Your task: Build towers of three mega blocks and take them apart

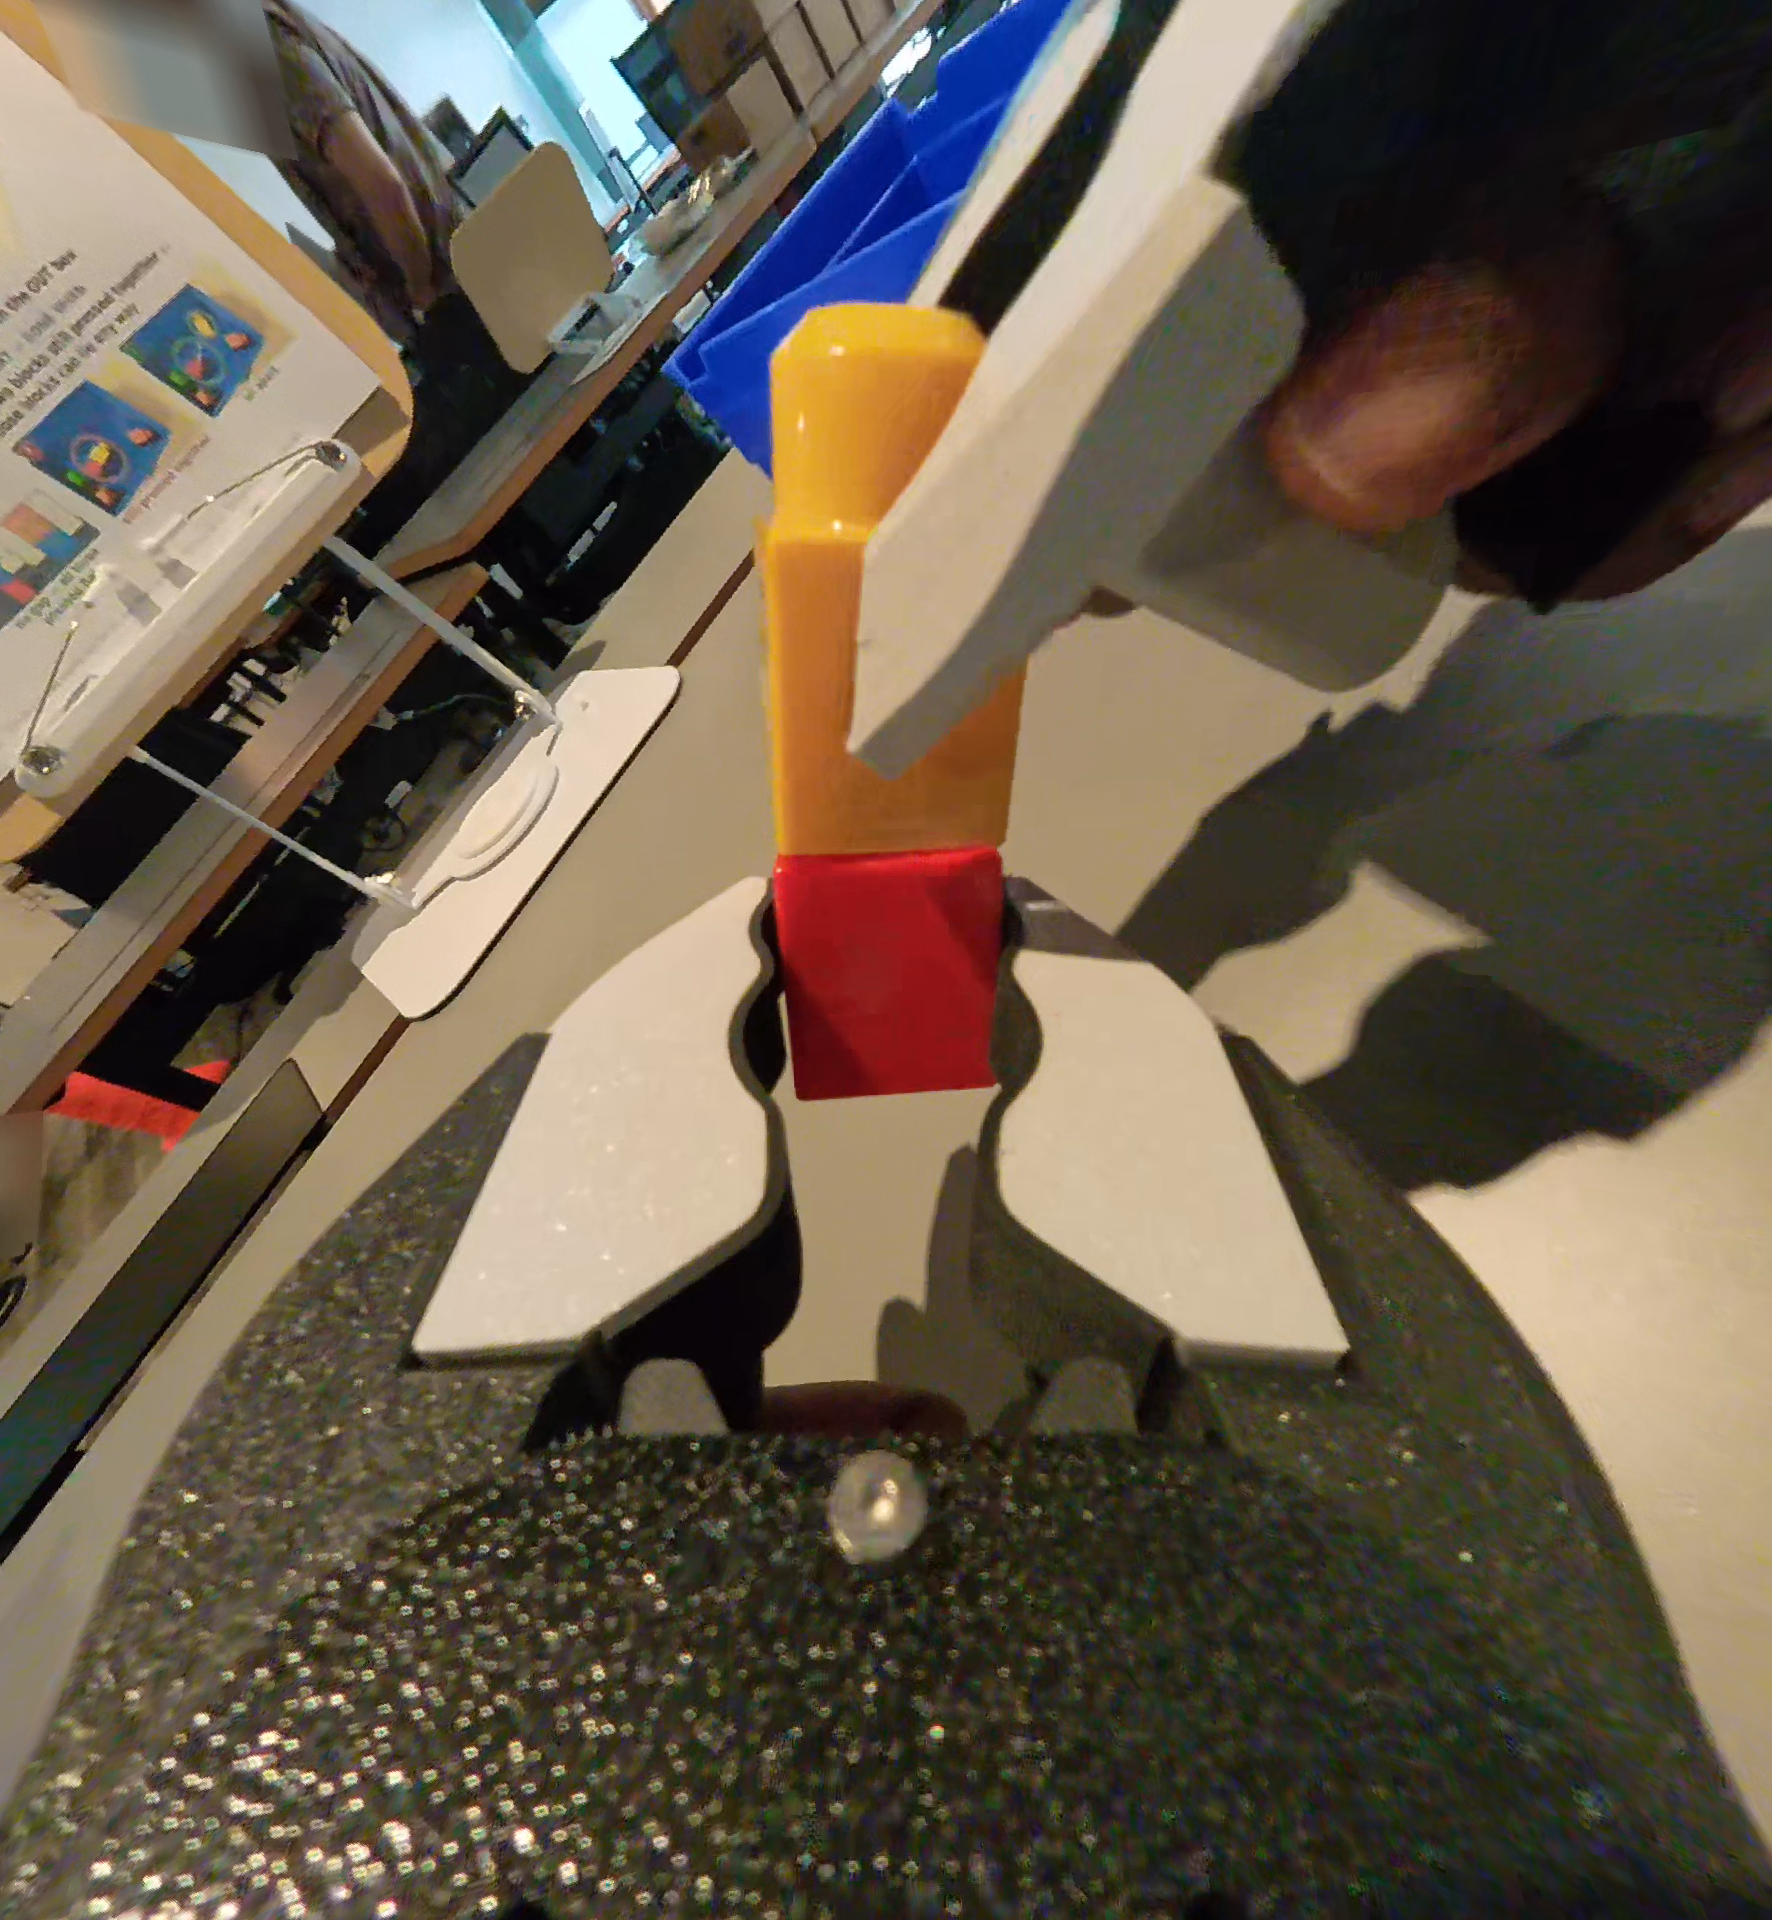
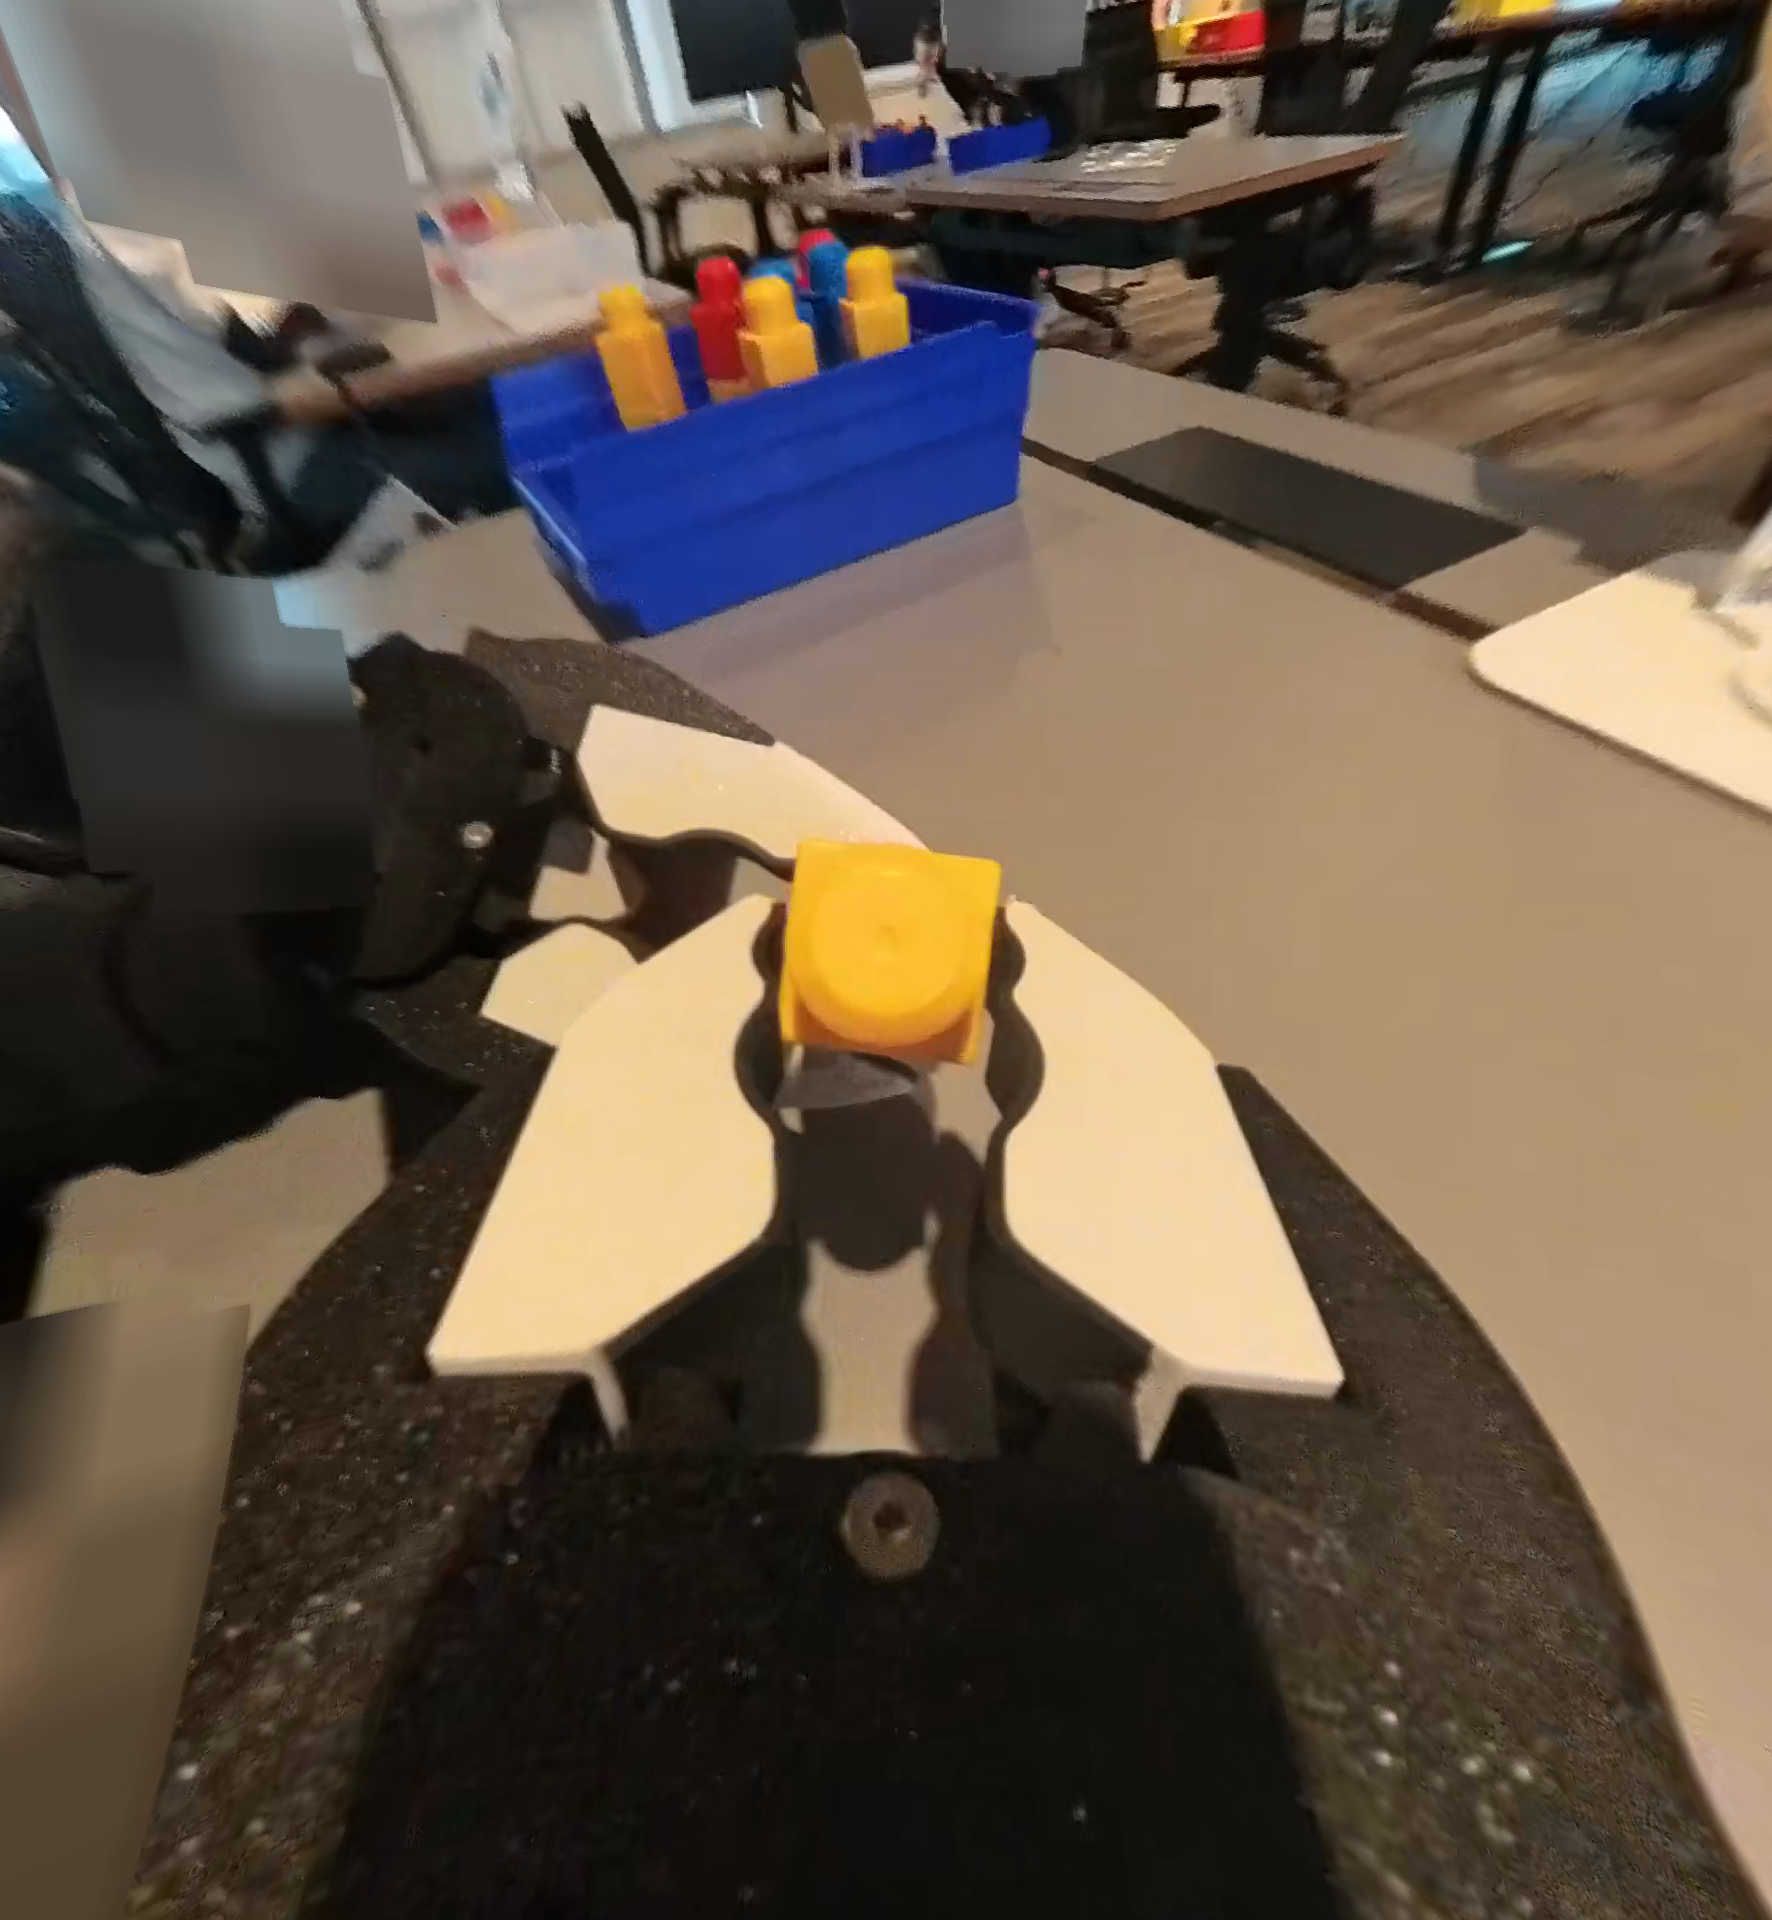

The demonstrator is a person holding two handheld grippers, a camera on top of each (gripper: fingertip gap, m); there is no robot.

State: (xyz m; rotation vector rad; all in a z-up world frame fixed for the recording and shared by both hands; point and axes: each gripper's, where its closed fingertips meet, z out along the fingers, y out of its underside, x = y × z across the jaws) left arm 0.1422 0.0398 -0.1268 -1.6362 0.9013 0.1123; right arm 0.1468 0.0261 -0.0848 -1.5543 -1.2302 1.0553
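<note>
a: the left gripper (image 1: 887, 987) is clamping its jaws on the glossy red plastic mega block (image 1: 887, 977), which is sitting at the bottom of a short stack.

b: and the yellow-orange plastic mega block with the round stud (image 1: 877, 623) is standing right on top of that red one, touching it, upright in the left wrist view.

a: the right gripper (image 2: 887, 977) is coming in from above, its jaws closing on that yellow-orange block; from its own camera we are looking straight down onto the stud, pinched between the pale grey fingers (image 2: 633, 1122).

b: in the left wrist view one of those fingers (image 1: 1058, 499) is crossing the yellow block's side, with a person's hand (image 1: 1547, 332) gripping the handle behind it.

a: the stack is hanging over the grey tabletop (image 2: 1277, 831), whether touching it, i cannot tell.

b: farther back, a blue plastic bin (image 2: 778, 488) is holding more upright yellow, red and blue block towers (image 2: 757, 332).

a: a white flat stand base (image 1: 539, 821) is lying off to the left.
</note>
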